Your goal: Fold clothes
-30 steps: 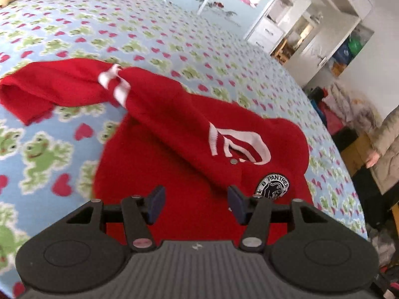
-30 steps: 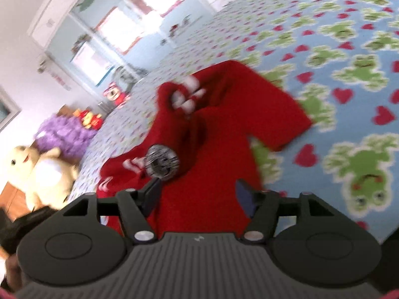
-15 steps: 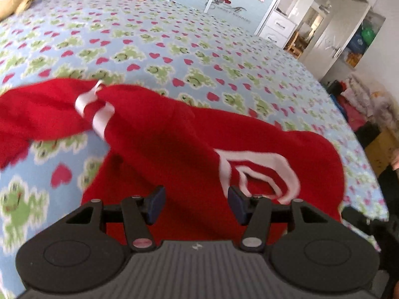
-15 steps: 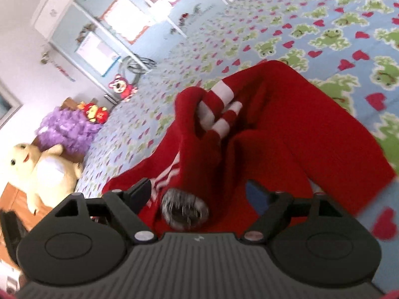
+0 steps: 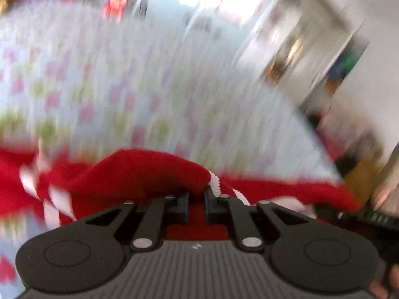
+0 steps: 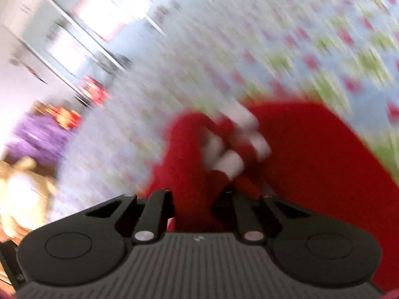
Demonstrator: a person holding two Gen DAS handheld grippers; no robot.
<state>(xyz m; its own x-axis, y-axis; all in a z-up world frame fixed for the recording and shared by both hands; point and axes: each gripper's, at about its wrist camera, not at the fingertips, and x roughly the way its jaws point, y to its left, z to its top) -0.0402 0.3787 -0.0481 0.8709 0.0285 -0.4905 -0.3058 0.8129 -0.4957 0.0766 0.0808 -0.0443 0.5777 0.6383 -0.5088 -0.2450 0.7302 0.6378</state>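
Our two matching black claws

Our left claw (image 5: 195, 205) and right claw (image 6: 193, 208) share ribbed grey housings, round black side discs, silver pivot screws and a small white mark; bare fingertips (image 5: 385, 282) show low right.

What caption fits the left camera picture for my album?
Left gripper pinches the red sweater above a blurry frog bedspread.

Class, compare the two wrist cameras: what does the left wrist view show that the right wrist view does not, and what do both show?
Only the left wrist view shows the blurred white cupboards at upper right and a white ribbed edge of the jumper by the fingers.

Only the right wrist view shows the purple toy and yellow toy at left.

Both show the red jumper pinched in a gripper, left gripper and right gripper, over the patterned bedspread.
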